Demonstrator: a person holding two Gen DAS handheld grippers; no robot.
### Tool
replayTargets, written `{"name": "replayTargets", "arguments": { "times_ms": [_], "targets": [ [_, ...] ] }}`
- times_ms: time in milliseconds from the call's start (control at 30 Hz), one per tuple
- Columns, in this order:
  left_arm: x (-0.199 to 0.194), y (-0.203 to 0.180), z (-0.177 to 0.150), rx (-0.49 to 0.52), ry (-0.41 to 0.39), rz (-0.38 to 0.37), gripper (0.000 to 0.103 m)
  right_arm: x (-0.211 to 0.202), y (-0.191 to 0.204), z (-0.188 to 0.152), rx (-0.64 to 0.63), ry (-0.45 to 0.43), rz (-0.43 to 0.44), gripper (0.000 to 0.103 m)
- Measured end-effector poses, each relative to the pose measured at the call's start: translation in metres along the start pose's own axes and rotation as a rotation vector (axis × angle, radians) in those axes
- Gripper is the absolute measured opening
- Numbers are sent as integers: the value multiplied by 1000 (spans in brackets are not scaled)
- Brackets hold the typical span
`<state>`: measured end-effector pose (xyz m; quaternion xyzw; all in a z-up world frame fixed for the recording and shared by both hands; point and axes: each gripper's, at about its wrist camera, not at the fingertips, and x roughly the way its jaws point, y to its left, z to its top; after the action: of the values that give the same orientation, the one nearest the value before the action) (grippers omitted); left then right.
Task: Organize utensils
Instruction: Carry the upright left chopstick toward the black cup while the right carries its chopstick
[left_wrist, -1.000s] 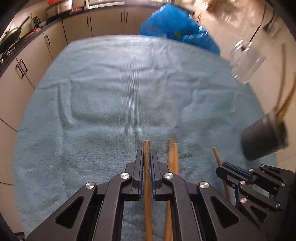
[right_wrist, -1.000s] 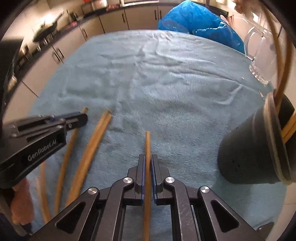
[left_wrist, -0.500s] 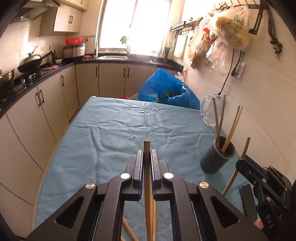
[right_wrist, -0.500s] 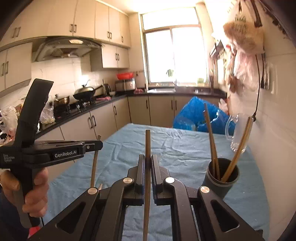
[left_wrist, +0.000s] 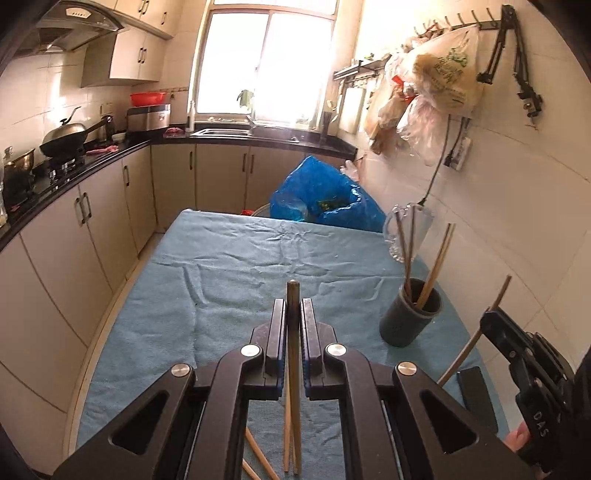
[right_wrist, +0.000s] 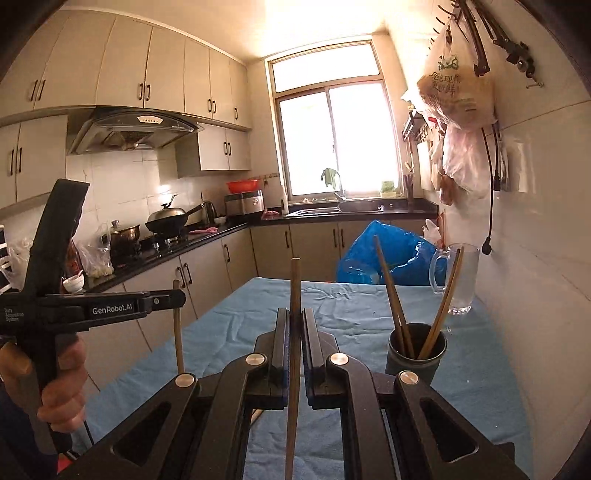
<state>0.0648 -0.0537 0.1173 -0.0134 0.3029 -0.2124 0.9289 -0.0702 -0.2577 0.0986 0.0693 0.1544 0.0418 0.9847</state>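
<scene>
Chopstick (left_wrist: 293, 354) clamped in left tongs (left_wrist: 293, 314), another (right_wrist: 294, 332) in right tongs (right_wrist: 294, 325), loose chopsticks (left_wrist: 286, 448) below (left view only).

Blue towel (left_wrist: 236, 280), dark grey cup (left_wrist: 406, 321), tan chopsticks (left_wrist: 436, 258)

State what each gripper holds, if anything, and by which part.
Each holds one wooden chopstick. The left gripper clamps its chopstick just below the upper tip; the right gripper clamps its chopstick somewhat further below the top end.

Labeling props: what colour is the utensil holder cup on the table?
Dark grey utensil holder cup, clearest in the left wrist view.
</scene>
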Motion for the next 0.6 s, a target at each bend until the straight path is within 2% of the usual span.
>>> {"name": "replayTargets", "arguments": {
  "times_ms": [200, 600],
  "targets": [
    [-10, -6, 2, 8, -19, 9, 7, -12, -3, 1, 12, -34, -4, 7],
    [-11, -16, 1, 24, -5, -6, 7, -26, -17, 3, 58, -58, -47, 7]
  ]
}}
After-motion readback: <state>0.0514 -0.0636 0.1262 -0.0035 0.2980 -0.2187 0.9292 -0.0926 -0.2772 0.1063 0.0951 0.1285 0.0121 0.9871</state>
